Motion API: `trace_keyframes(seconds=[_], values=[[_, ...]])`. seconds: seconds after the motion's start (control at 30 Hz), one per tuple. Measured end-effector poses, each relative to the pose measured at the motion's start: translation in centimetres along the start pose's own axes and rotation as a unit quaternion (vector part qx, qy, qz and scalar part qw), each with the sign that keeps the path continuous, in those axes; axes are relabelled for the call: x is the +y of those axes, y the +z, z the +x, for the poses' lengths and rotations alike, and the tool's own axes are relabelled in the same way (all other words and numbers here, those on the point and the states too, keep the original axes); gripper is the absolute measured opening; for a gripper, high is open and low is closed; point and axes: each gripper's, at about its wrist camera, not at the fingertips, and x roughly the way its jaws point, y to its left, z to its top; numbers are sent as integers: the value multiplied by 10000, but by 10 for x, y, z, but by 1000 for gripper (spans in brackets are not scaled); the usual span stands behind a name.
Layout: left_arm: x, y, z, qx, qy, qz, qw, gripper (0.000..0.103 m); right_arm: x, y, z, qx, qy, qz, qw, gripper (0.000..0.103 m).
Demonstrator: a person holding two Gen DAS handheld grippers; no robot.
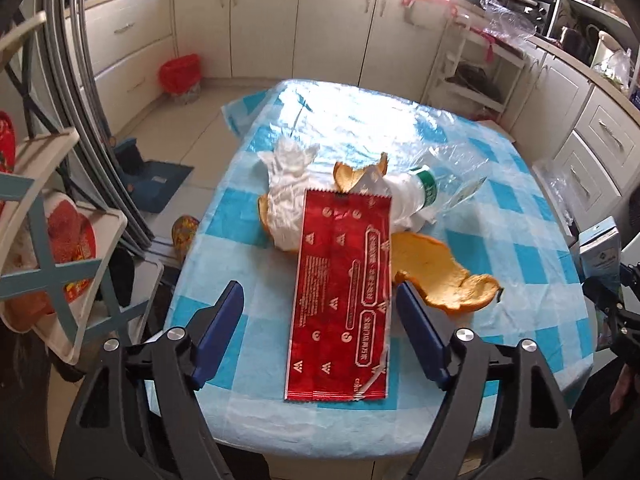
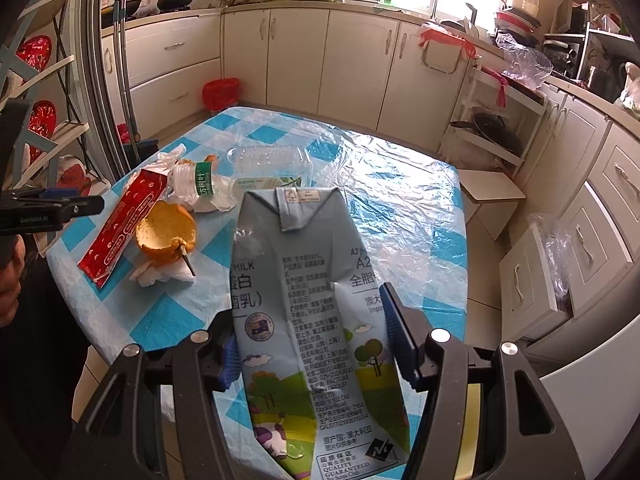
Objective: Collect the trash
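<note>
A red foil wrapper (image 1: 340, 296) lies on the blue checked table (image 1: 520, 216), right between the fingers of my open left gripper (image 1: 318, 294). Behind it lie crumpled white tissue (image 1: 290, 192), orange peel (image 1: 440, 272) and a crushed plastic bottle (image 1: 416, 196). My right gripper (image 2: 312, 324) is shut on a grey-blue milk carton (image 2: 312, 300), held above the table's near edge. In the right wrist view the wrapper (image 2: 120, 228), peel (image 2: 166, 232), bottle (image 2: 200, 188) and a clear plastic box (image 2: 268, 164) lie at the left.
A red-lined bin (image 1: 180, 76) stands on the floor by the far cabinets. A shelf rack (image 1: 52, 240) stands left of the table. Cabinets (image 2: 592, 220) and a small stool (image 2: 492, 192) are to the right. Clear plastic film (image 2: 400, 184) covers the table's far part.
</note>
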Motion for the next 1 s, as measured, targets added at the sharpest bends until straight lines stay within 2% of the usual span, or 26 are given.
trace_keyframes(seconds=[0.07,0.17,0.27,0.3,0.33,0.37,0.4,0.43,0.57,0.77,1.0], values=[[2,-4,17,173,47,30,9998,82,2,-1,3,36,22,-10,10000,59],[-8,-9,34,283,91,190,9994,82,3,-4,9,109,55,-29,9999,59],[-18,-11,42,228,64,281,9993,81,6,-6,13,169,68,-53,9998,59],[-20,-11,42,200,2,261,9995,70,6,-6,13,178,72,-56,9998,59],[-21,-10,43,217,-60,228,9995,53,6,-6,14,180,75,-54,9998,59],[-21,-8,44,262,-135,164,9994,43,6,-6,14,177,78,-50,9998,59],[-20,-7,44,276,-177,102,9994,23,5,-6,14,171,84,-45,9998,59],[-20,-7,44,299,-214,71,9993,8,4,-6,14,162,87,-39,9998,59],[-18,-7,29,115,-305,-28,9995,4,3,-4,9,68,86,-16,9999,59],[-28,1,-18,-318,-530,61,9981,4,-1,-4,-7,-169,30,47,9998,59],[-78,9,-75,-799,-1159,409,9892,4,-14,-4,-33,-432,-109,292,9986,59]])
